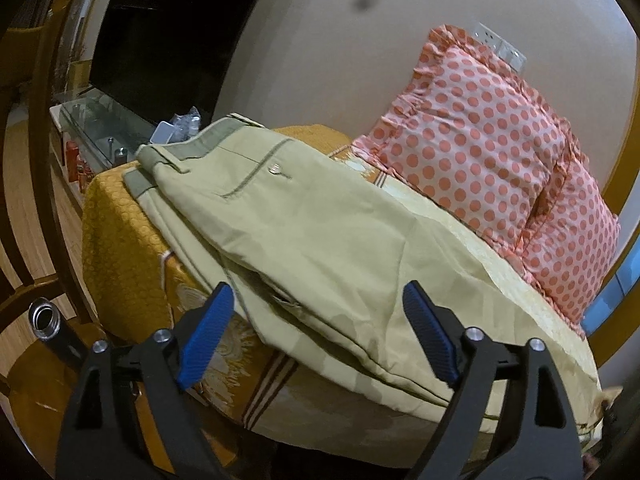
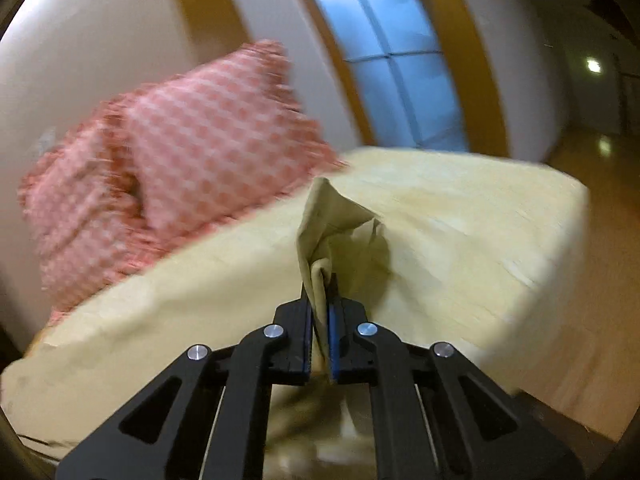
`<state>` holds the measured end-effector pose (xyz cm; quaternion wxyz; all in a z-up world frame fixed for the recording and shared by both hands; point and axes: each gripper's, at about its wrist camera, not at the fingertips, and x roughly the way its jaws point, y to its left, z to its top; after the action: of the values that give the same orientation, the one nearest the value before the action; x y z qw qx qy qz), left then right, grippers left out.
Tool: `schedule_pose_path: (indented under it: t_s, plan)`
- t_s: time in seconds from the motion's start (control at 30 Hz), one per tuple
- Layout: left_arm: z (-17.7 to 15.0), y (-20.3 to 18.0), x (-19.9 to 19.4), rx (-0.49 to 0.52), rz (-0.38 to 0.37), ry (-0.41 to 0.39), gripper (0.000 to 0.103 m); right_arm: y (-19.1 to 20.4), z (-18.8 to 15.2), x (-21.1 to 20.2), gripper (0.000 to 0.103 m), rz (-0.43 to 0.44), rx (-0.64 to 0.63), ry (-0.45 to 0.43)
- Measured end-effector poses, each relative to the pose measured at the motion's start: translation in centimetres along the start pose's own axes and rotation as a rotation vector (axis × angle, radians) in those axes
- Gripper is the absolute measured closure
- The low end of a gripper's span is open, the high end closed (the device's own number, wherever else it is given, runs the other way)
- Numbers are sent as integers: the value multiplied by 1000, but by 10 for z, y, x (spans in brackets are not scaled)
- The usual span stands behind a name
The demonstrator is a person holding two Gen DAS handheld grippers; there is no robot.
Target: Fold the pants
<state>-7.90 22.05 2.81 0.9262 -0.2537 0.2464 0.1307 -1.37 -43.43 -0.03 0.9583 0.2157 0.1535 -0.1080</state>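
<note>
While the left gripper hangs with fingers spread wide and nothing between them, one pair of pants lies just past it on the bed. The right gripper has its fingers pressed together, pinching a bunched bit of the pants above the bed; that view is blurry. An open metal cup sits left of the bed, contents too dark to tell. Behind the pants lean two dotted pillows. Beyond the bed's far left corner, a glass shelf holds small clutter I can't make out.
</note>
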Motion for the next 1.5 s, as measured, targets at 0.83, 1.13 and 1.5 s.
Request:
schedule_pose_path:
  t_s: [0.83,1.13,1.5]
  plan:
    - [17,57,28,-240,-49,12,4,316,-79,-25,12,912,-464,518]
    - [38,62,22,-237,33,-62,5,299,-78,-24,12,922,-373,562]
    - [54,69,48,-237,104,-7,6,295,-81,-16,12,940,-353,577]
